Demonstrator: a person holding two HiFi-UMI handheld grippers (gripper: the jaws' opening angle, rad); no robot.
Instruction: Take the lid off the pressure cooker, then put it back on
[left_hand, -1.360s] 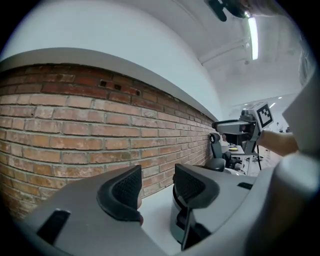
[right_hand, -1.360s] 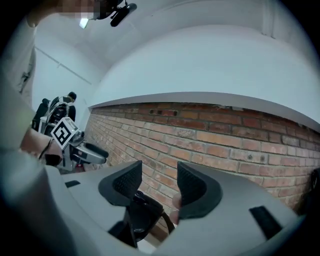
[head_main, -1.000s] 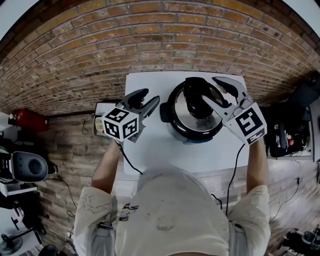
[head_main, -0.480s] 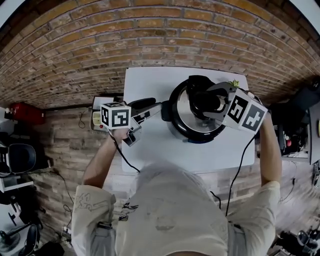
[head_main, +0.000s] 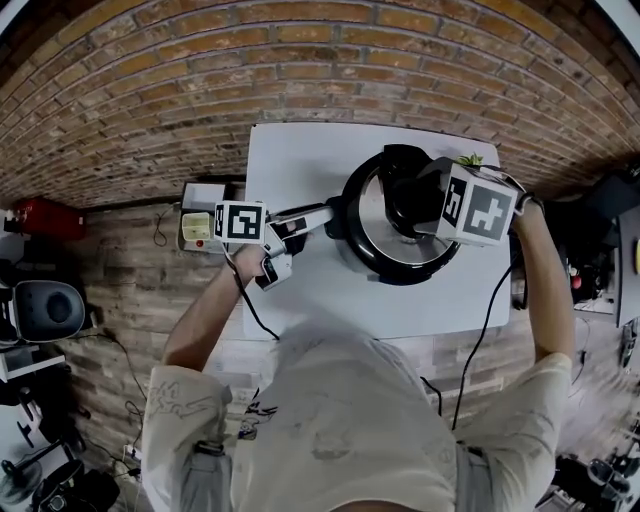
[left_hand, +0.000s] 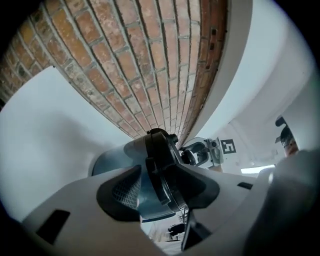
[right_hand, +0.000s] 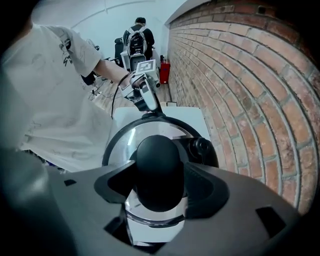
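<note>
The pressure cooker (head_main: 385, 245) stands on the white table (head_main: 300, 160) with its steel lid (right_hand: 125, 142) on. My right gripper (head_main: 415, 200) points steeply down over the lid. The lid's black knob (right_hand: 159, 165) sits between its jaws, which have just been opening; the pads lie close on either side without clearly pressing. My left gripper (head_main: 318, 215) reaches level from the left. Its jaws straddle the cooker's black side handle (left_hand: 159, 167), with a gap showing beside the left pad (left_hand: 125, 192).
A brick wall (head_main: 300, 70) runs behind the table. A white power box (head_main: 200, 228) and a red object (head_main: 45, 215) lie on the floor at the left. Dark equipment (head_main: 575, 275) stands at the right. Another person (right_hand: 136, 37) stands far off.
Both grippers have come down. The right one tipped from slanting to steeply downward over the lid knob. The left one rolled and slid right to the side handle.
</note>
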